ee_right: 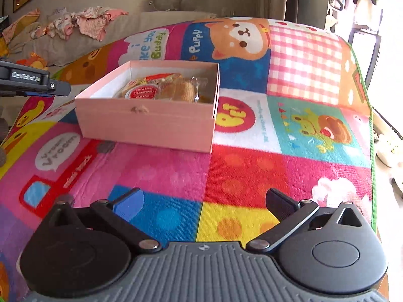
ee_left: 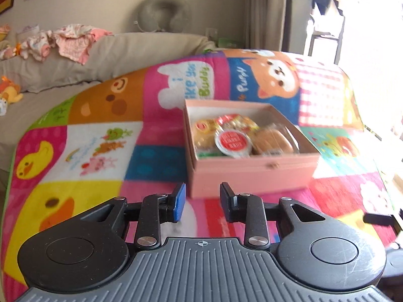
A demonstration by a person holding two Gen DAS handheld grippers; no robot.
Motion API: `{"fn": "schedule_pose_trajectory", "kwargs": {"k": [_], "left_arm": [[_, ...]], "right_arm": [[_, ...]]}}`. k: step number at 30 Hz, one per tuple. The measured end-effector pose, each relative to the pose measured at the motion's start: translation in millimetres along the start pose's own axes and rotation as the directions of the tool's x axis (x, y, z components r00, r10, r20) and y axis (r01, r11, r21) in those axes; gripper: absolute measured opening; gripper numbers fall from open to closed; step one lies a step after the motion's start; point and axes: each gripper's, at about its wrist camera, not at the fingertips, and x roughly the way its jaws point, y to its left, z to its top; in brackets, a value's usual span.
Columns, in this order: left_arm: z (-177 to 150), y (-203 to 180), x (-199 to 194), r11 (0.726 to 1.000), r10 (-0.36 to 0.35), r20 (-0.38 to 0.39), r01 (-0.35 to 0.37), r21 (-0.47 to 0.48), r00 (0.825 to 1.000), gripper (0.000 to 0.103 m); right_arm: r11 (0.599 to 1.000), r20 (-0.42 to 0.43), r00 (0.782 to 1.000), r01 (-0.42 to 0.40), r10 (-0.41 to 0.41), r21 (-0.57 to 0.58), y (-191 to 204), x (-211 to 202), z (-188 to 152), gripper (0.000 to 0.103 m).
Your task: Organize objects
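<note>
A pink open box rests on a colourful cartoon blanket. Inside lie wrapped snacks: a round red-lidded cup, a wrapped bun and other packets. My left gripper hovers just short of the box's near wall, jaws apart with nothing between them. My right gripper hangs over the blanket well in front of the box, jaws spread wide and empty. The left gripper's side shows at the left edge of the right wrist view.
A grey sofa back with crumpled pink clothes and a grey neck pillow lies beyond the blanket. Soft toys sit at the far left. A bright window and a chair are at the right.
</note>
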Motion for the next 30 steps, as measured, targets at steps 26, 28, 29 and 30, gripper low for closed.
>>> {"fn": "schedule_pose_trajectory", "kwargs": {"k": [26, 28, 29, 30], "left_arm": [[-63, -48, 18, 0.998, 0.041, -0.034, -0.039, 0.053, 0.999, 0.035], [-63, -48, 17, 0.998, 0.041, -0.034, -0.039, 0.053, 0.999, 0.035], [-63, -48, 18, 0.998, 0.041, -0.035, -0.039, 0.052, 0.999, 0.035], [-63, -48, 18, 0.998, 0.040, -0.035, -0.038, 0.052, 0.999, 0.035]], "right_arm": [[0.993, 0.008, 1.000, 0.026, -0.027, 0.119, -3, 17, -16, 0.103], [0.992, 0.011, 1.000, 0.023, -0.025, 0.123, -3, 17, -17, 0.103], [0.992, 0.012, 1.000, 0.024, -0.026, 0.122, -3, 17, -17, 0.103], [0.992, 0.012, 1.000, 0.025, -0.027, 0.121, -3, 17, -17, 0.103]]}}
